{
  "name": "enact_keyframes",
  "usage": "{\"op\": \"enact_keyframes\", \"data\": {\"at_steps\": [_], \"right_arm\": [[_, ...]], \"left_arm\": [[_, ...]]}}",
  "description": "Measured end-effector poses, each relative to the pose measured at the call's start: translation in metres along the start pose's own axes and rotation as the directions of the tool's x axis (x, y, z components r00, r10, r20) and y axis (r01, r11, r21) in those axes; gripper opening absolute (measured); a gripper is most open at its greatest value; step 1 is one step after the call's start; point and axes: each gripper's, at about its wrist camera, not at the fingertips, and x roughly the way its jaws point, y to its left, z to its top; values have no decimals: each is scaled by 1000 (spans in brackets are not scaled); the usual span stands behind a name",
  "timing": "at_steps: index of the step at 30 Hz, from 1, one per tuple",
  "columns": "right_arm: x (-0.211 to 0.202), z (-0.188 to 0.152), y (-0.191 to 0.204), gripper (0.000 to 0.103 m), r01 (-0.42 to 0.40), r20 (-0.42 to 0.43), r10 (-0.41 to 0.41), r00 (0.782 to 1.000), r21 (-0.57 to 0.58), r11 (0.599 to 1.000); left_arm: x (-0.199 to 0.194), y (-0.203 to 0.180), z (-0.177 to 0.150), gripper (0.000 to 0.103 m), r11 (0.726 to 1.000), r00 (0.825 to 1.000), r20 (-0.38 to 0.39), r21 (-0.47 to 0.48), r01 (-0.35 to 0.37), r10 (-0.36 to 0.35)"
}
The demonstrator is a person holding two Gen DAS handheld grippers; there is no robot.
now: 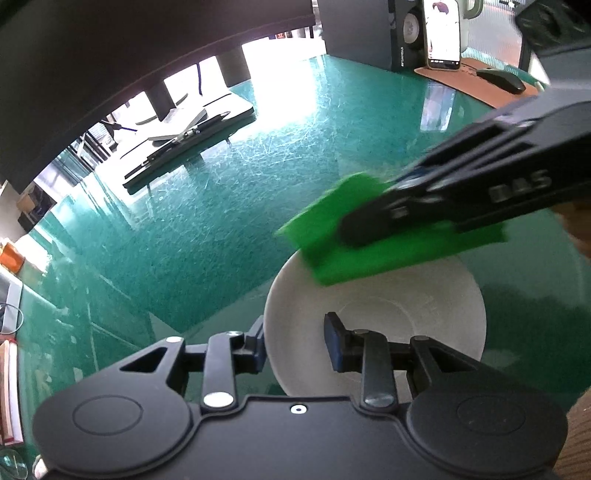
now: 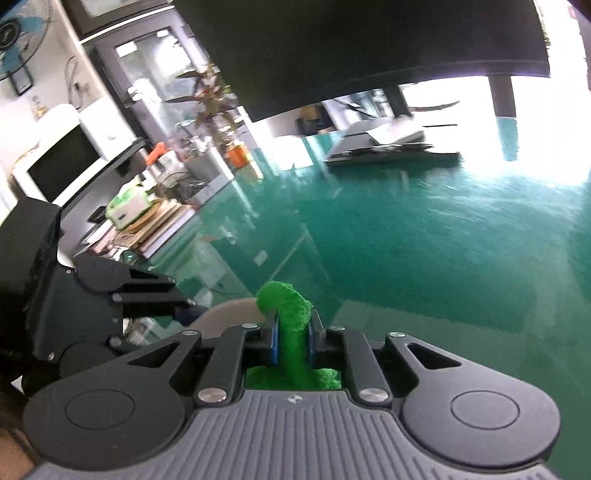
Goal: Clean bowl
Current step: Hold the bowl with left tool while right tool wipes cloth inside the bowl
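A white bowl (image 1: pixel 391 314) sits on the green glass table (image 1: pixel 221 221). My left gripper (image 1: pixel 295 345) is shut on the bowl's near rim, with one finger inside the bowl and the other outside. My right gripper (image 1: pixel 369 221) comes in from the right, shut on a green scouring pad (image 1: pixel 325 240). The pad hangs over the bowl's far rim; whether it touches the rim I cannot tell. In the right wrist view the green scouring pad (image 2: pixel 291 328) is squeezed between the pads of my right gripper (image 2: pixel 291 334). There the bowl (image 2: pixel 229 314) shows just left of it, with my left gripper (image 2: pixel 184 308) at its edge.
A folded stand with a keyboard (image 1: pixel 184 140) lies at the table's far left. A speaker (image 1: pixel 369 33), a phone (image 1: pixel 443 33) and a mouse (image 1: pixel 502 79) on a brown mat stand at the far right. A dark monitor (image 2: pixel 369 44) hangs overhead. Boxes and a plant (image 2: pixel 214 99) crowd the left.
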Motion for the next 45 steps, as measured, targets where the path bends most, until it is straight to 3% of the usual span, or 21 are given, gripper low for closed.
{"op": "enact_keyframes", "data": {"at_steps": [8,16,25,32,38,41,45], "right_arm": [[-20,-14,-12,15,-18,-67,19,998,23,1000],[-36,-21,-4,15,18,-60,-17,998,16,1000],[4,13,7,15,-32,-102,14,995,-180,983],[-28,-14,9,15,80,-126,-89,988,-80,994],[-41,-38,23,15,193,-78,-184,980,121,974],[-40,-39,24,15,232,-44,-228,973,104,967],[-27,-37,36,15,331,-1,-332,943,88,940]], "left_arm": [[0,3,5,31,1000,1000,-20,-14,11,-12],[0,-2,8,31,999,999,-3,33,41,-41],[0,-5,5,31,999,1000,20,43,13,-14],[-1,-7,0,33,998,999,53,56,8,-11],[-2,-12,-3,35,993,997,76,115,11,-20],[-1,-12,-3,35,990,997,71,138,12,-22],[-1,-18,-1,35,984,998,58,176,-12,2]]}}
